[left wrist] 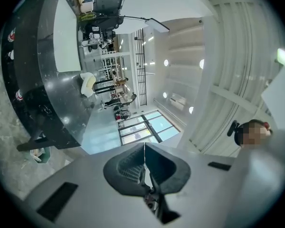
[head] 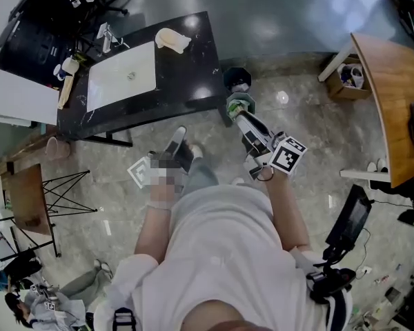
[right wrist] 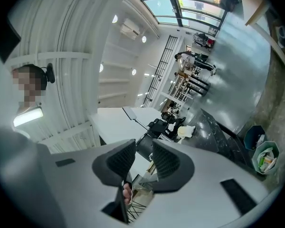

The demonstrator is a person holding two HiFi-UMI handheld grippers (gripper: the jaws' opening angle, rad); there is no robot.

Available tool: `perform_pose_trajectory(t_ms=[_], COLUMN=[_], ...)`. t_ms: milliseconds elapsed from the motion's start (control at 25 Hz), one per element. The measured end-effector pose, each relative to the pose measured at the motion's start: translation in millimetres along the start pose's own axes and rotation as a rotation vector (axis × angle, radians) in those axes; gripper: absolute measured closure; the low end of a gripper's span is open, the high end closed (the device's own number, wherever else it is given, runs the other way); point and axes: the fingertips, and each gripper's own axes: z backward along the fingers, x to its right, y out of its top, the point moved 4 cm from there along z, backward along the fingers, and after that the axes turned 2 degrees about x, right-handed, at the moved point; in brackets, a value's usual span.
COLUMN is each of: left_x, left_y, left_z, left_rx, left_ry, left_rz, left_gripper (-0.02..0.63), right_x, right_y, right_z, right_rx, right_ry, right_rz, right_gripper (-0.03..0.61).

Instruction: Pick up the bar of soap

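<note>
Bar of soap [head: 172, 40]: pale cream, lumpy oblong. Lies flat on black counter [head: 193, 74], beside white sink [head: 121, 74], near far edge. Untouched.

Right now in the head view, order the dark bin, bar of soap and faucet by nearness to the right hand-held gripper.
1. Dark bin, floor, just beyond the right hand-held gripper.
2. Bar of soap, right end of the counter.
3. Faucet, beside the sink, farther left.
</note>
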Motion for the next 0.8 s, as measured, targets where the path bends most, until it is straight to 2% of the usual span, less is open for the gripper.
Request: perform_pose_trajectory(t_ms=[280, 800], left_x=[-36, -102], left_y=[61, 221], left_z=[-21, -35], left_rx=[-0.009, 0.009], left_ry=[-0.002, -0.039], left_rz=[0.037, 0.103], left_gripper=[0.606, 0.607], right_x=[27, 61], right_y=[2, -17], right_z=[-62, -233], right_rx=[-0.01, -0.063], right_ry=[-0.046, -0.108], right_rz=[0.003, 0.045], right_gripper=[0.456, 0.456])
